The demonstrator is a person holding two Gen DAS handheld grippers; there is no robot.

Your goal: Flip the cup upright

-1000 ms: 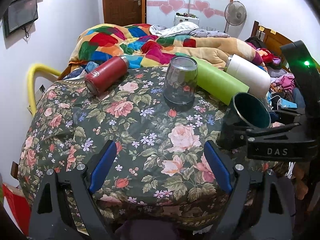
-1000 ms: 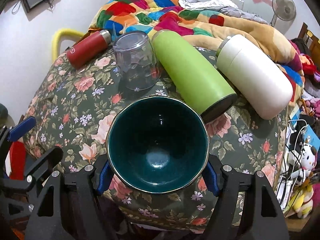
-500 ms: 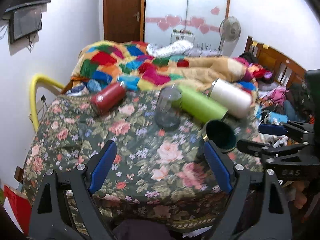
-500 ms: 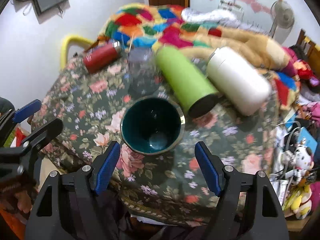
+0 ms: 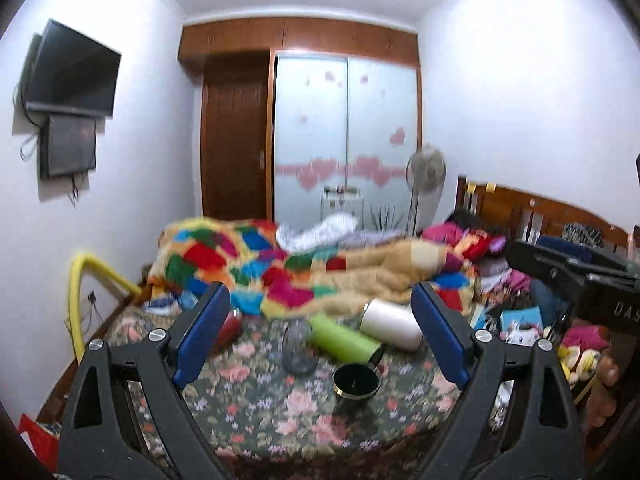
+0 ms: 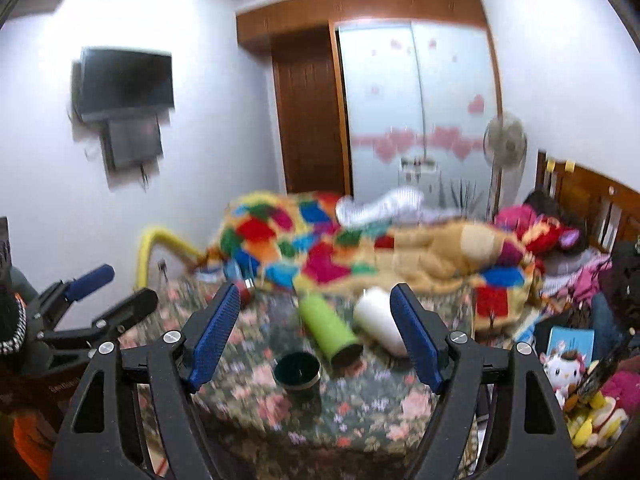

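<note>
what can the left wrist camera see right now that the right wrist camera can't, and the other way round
Only the left wrist view shows the clear glass standing beside the green bottle; in the right wrist view blur hides it. Only the right wrist view shows the cartoon plush toy clearly, and the left gripper with its jaws open. Both show the dark green cup upright on the floral tablecloth, the green bottle and white bottle lying down, and the quilt.

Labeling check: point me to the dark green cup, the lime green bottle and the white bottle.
dark green cup point(image 5: 356, 378): left wrist view, inside its open mouth.
lime green bottle point(image 5: 344, 338): left wrist view, middle of its lying body.
white bottle point(image 6: 378, 320): right wrist view, side of its body.
</note>
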